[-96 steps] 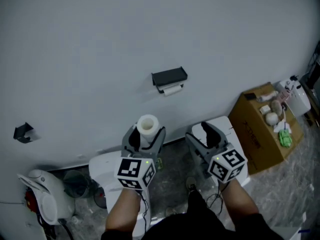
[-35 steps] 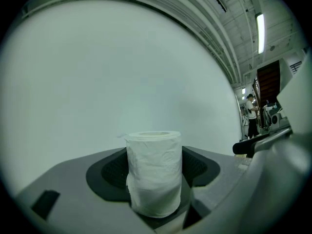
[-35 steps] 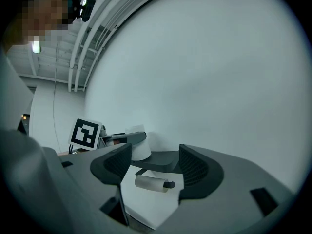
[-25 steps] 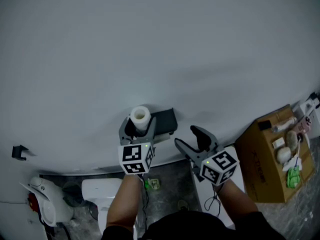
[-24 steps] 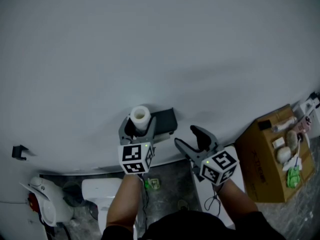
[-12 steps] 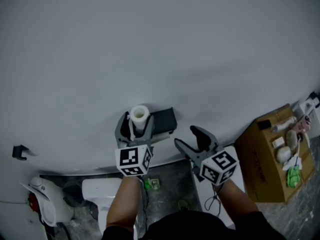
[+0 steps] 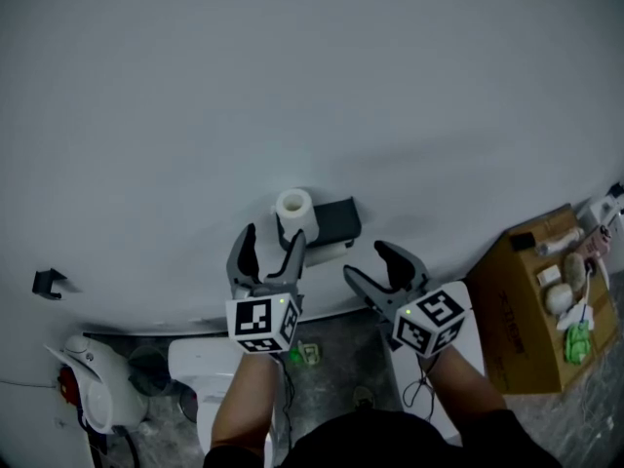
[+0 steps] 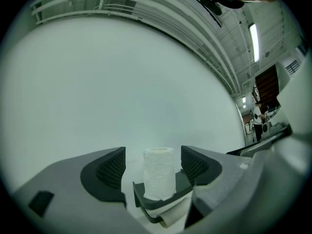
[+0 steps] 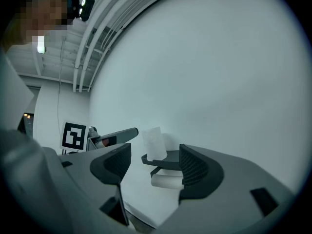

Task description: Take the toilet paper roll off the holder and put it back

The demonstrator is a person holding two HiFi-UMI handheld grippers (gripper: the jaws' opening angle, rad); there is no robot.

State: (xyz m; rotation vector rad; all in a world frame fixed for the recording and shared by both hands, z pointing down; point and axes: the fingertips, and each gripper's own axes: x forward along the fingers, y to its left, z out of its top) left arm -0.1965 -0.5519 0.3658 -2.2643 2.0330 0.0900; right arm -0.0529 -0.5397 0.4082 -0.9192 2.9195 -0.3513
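Black-white markers on left gripper [image 7: 271, 237], right gripper [image 7: 370, 264], near toilet paper roll [image 7: 293, 206]

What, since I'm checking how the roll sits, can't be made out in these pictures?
Roll base: left gripper view, the holder front lip covers it.
Second roll under the holder: head view, mostly hidden by the holder above it.
Box contents: head view, too small, partly cut by the right edge.
Black wall fitting: head view, too small to identify.
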